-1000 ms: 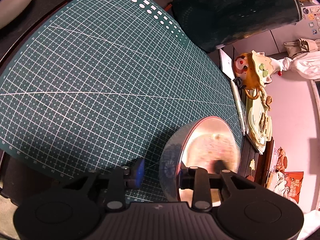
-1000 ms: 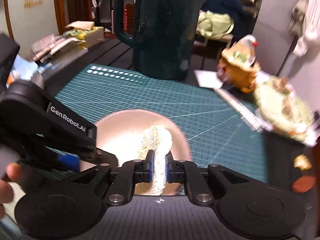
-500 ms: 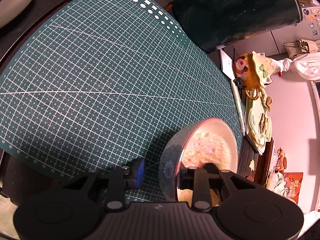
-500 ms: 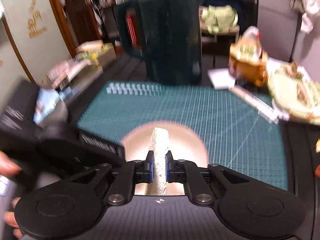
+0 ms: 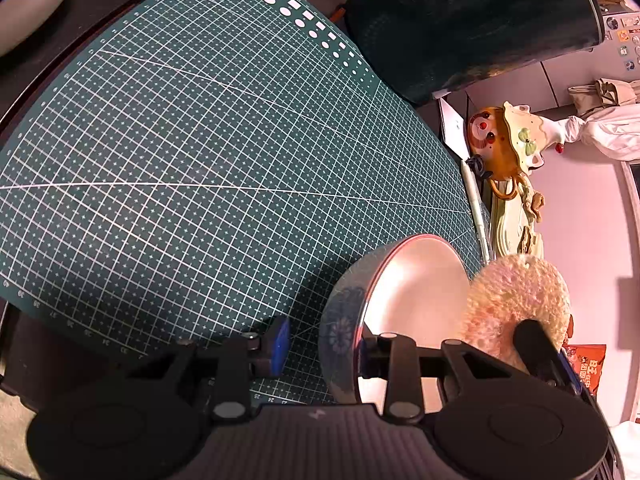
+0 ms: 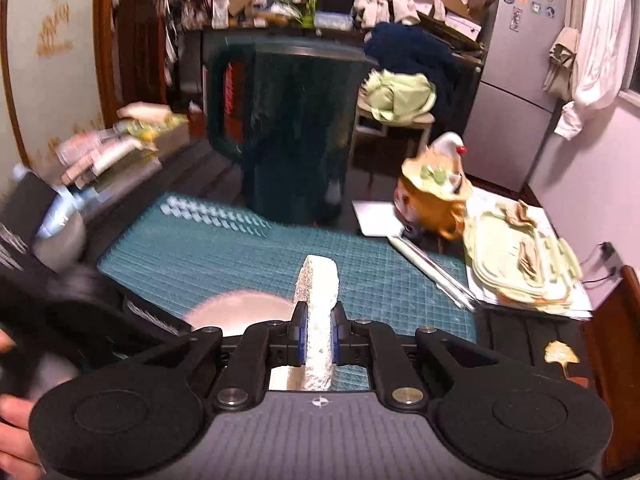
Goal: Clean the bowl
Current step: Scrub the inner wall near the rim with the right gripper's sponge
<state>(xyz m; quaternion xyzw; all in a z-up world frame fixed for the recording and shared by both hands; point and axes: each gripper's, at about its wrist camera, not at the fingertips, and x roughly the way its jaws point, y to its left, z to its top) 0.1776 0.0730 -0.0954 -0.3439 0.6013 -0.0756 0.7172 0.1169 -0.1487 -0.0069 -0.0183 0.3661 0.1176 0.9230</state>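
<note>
My left gripper is shut on the rim of a pale bowl, one finger inside it and the blue pad on the outer side; the bowl is tipped up on its side over the green cutting mat. A round yellowish sponge hangs just right of the bowl's rim, outside the bowl. The right wrist view shows the sponge edge-on, with my right gripper shut on it between its blue pads. The bowl lies below and left of the sponge, beside the blurred black left gripper.
A tall dark green jug stands at the mat's far edge. To the right are a ceramic figure, a long white stick and a stack of pale green trays. A person's fingers show at the far left.
The right gripper has lifted the sponge up out of the bowl and clear of its rim. The left gripper and the bowl have stayed put.
</note>
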